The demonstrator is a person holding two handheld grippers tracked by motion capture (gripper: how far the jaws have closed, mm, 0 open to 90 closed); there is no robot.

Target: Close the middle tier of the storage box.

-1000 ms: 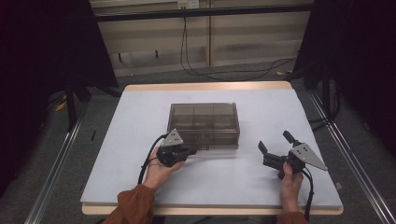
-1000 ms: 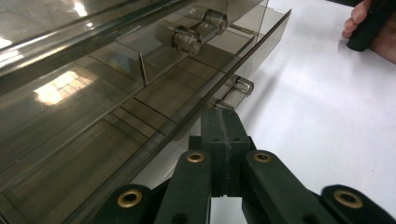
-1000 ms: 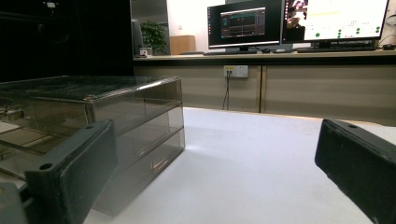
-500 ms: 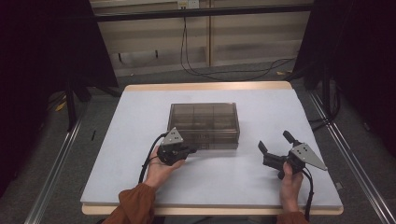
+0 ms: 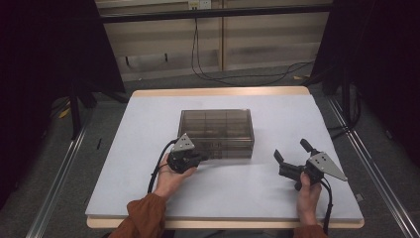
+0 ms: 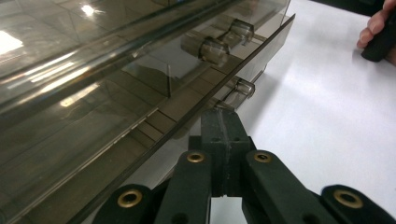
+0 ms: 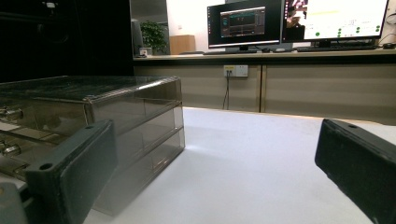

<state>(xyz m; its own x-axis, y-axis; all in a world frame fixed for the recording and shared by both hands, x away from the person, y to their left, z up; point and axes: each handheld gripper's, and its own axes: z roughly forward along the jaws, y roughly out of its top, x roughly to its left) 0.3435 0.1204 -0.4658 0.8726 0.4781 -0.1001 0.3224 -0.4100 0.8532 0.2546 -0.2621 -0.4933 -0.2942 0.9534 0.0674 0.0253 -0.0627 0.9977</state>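
Observation:
A smoky see-through drawer box (image 5: pixel 216 126) stands in the middle of the white table (image 5: pixel 148 129). My left gripper (image 5: pixel 200 157) is at its front face, jaws pressed together with nothing visible between them. In the left gripper view the shut jaw tips (image 6: pixel 219 119) sit just below a round clear drawer knob (image 6: pixel 243 87); two more knobs (image 6: pixel 212 49) show higher up. My right gripper (image 5: pixel 291 150) rests on the table to the right of the box, open and holding nothing. In the right gripper view its wide-apart jaws (image 7: pixel 215 140) frame the box (image 7: pixel 93 126) at left.
Bare table lies in front of and to the right of the box. The person's other hand (image 6: pixel 376 32) shows far right in the left gripper view. Cables (image 5: pixel 208 69) run on the floor beyond the table. Monitors (image 7: pixel 299 23) stand on a far desk.

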